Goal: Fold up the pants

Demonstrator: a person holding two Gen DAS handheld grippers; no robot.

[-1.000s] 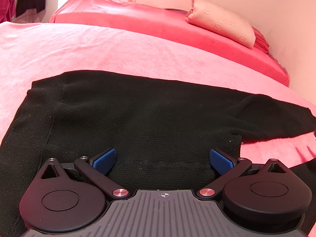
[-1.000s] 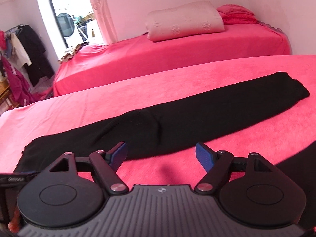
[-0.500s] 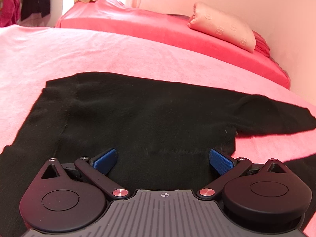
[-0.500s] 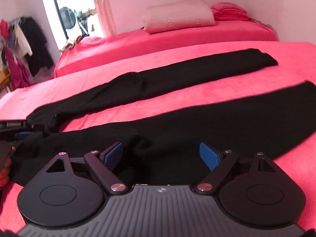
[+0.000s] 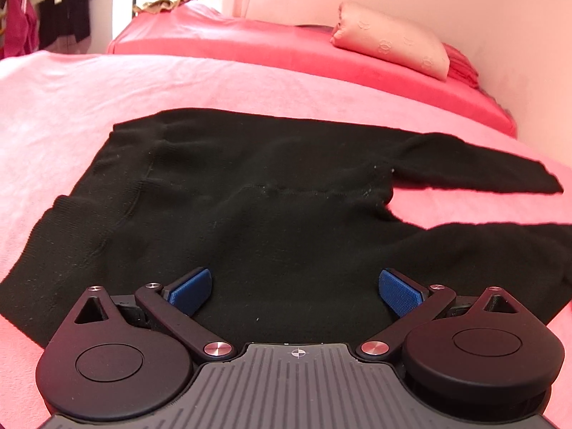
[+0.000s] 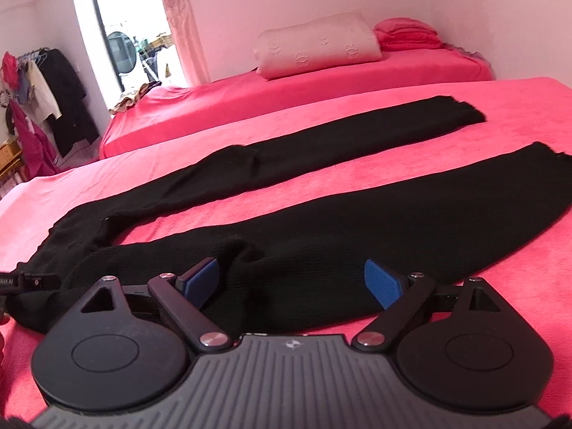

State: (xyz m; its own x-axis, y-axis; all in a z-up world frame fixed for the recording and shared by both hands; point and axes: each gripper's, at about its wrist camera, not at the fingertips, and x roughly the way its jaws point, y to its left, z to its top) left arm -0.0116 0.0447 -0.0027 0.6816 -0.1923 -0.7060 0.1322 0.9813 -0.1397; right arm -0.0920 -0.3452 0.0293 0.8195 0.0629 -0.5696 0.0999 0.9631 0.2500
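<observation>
the black knit pants (image 6: 321,221) lie flat on the pink bedcover (image 6: 411,136) of the near bed, unfolded, both legs stretched out side by side with a strip of cover showing between them. from my right wrist view the far leg (image 6: 339,143) runs toward the bed's far right corner and the near leg (image 6: 429,207) runs toward the right edge; they join at the crotch on the left. from my left wrist view i look over the waist part (image 5: 250,196), its ribbed band (image 5: 64,243) toward the left edge of the bed, a seam crossing the middle.

my left gripper (image 5: 295,287) hangs over the waist part with its jaws wide, blue pads (image 5: 191,289) clear of the cloth as far as i can tell, nothing pinched. my right gripper (image 6: 291,282) is over the near leg by the thigh, jaws opening and already wide, the black fabric below and between them but not clamped. at the left edge of the right view i see a bit of the other gripper's black finger with small white lettering, too small to read.

beyond is a second bed (image 6: 321,85) in pink-red cover along the wall, with a cream pillow (image 6: 318,50) embossed with interlocked double-c logos and a stack of folded pink cloth (image 6: 407,34) beside it. clothes hang on a rack (image 6: 43,96) at the left, next to a bright doorway (image 6: 132,35).
</observation>
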